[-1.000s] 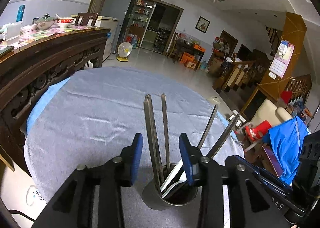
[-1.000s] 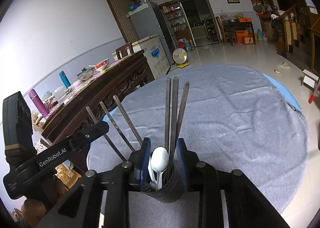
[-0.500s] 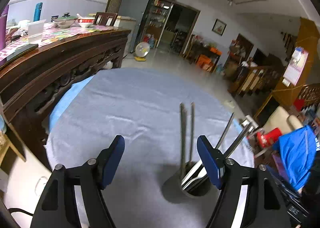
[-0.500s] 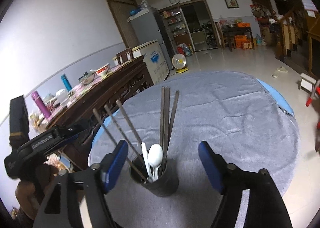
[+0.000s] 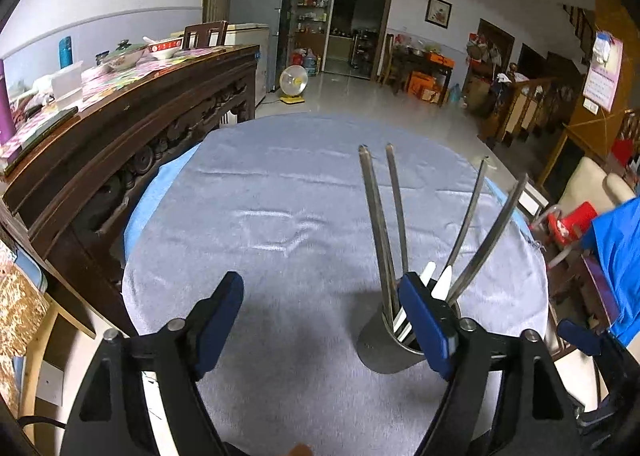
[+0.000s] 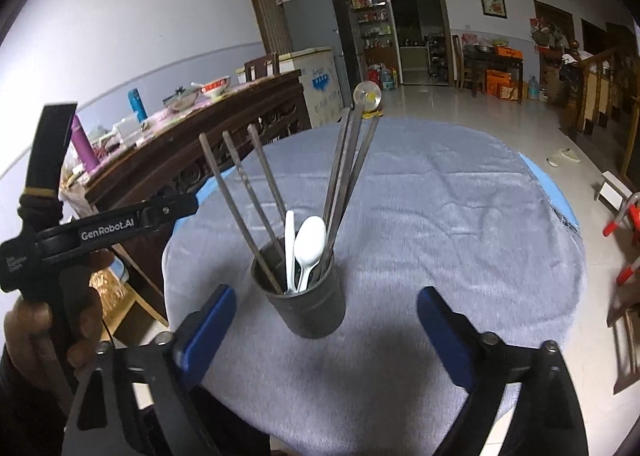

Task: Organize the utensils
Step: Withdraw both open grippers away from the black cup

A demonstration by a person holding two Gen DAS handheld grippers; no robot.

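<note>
A dark metal cup (image 6: 306,304) stands on the grey cloth-covered round table (image 6: 460,215). It holds several metal chopsticks (image 6: 344,167) and white plastic spoons (image 6: 308,248). My right gripper (image 6: 326,330) is open and empty, with the cup just beyond and between its blue pads (image 6: 206,326). My left gripper (image 5: 320,320) is open and empty; the cup (image 5: 384,344) sits behind its right pad (image 5: 424,322), with chopsticks (image 5: 380,215) sticking up. The left gripper's body (image 6: 100,230) shows at the left in the right wrist view, held by a hand.
A dark carved wooden sideboard (image 5: 120,127) with bowls and bottles runs along the table's left side. A blue cloth (image 5: 616,256) and red stool (image 5: 572,219) lie to the right. A tiled floor (image 6: 460,107) lies beyond the table.
Both grippers opened wide and drew back from the cup. The cup with its utensils stands free on the table. The left gripper shifted left of the cup.
</note>
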